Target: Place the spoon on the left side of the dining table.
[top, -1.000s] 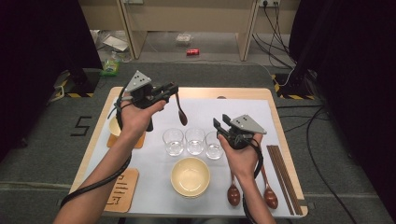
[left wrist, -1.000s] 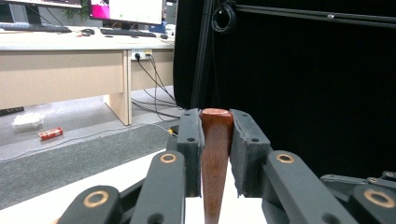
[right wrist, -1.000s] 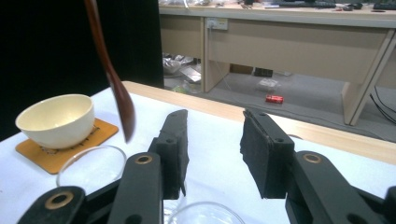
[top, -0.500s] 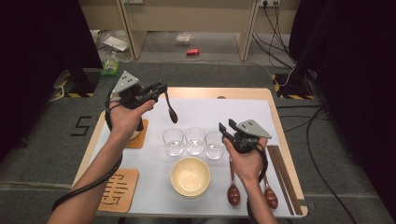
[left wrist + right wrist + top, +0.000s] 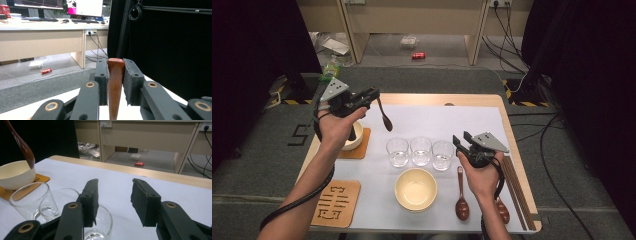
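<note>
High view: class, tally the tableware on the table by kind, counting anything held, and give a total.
Glasses: 3
Bowls: 2
Wooden spoons: 3, one held in the left tongs, two on the table
Coasters: 2
Chopsticks: about 2, too close together to separate
Total: 12

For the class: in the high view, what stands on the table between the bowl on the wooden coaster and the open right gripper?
Three clear drinking glasses stand in a row there, seen from above.

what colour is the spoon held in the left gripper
Dark reddish-brown wood; the spoon shows best in the left gripper view.
</note>
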Available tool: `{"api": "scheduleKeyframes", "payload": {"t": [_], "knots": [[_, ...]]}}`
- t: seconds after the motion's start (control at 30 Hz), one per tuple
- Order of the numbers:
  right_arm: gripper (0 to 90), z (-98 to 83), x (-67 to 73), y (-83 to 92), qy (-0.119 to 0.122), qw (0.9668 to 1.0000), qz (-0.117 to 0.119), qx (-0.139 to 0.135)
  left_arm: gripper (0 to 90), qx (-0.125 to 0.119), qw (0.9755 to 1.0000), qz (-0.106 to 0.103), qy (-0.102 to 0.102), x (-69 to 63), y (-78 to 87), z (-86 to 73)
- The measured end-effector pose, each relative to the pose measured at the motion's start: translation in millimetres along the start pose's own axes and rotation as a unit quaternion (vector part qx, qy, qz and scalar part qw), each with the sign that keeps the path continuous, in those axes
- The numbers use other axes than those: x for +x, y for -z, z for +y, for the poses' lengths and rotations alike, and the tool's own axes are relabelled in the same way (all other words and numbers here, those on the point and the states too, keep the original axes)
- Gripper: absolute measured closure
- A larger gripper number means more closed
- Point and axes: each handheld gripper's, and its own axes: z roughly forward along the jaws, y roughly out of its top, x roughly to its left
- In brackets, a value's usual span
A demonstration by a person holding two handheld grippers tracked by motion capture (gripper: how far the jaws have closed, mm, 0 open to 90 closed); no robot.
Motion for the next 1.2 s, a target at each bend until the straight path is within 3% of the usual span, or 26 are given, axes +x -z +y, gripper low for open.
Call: {"api": "scheduleKeyframes", "payload": {"t": [0.63, 1.2], "knots": [[55.4, -23.3, -17.7, 7.9, -0.013, 0.9995, -0.022, 0.018, 75.3, 0.001, 0.9992, 0.04, 0.0, 28.7, 19.7, -9.7], [55.3, -39.9, -28.4, 15.1, -0.019, 0.9987, -0.036, 0.03, 75.2, -0.004, 0.9971, 0.077, -0.003, 51.9, 39.2, -13.3]]}}
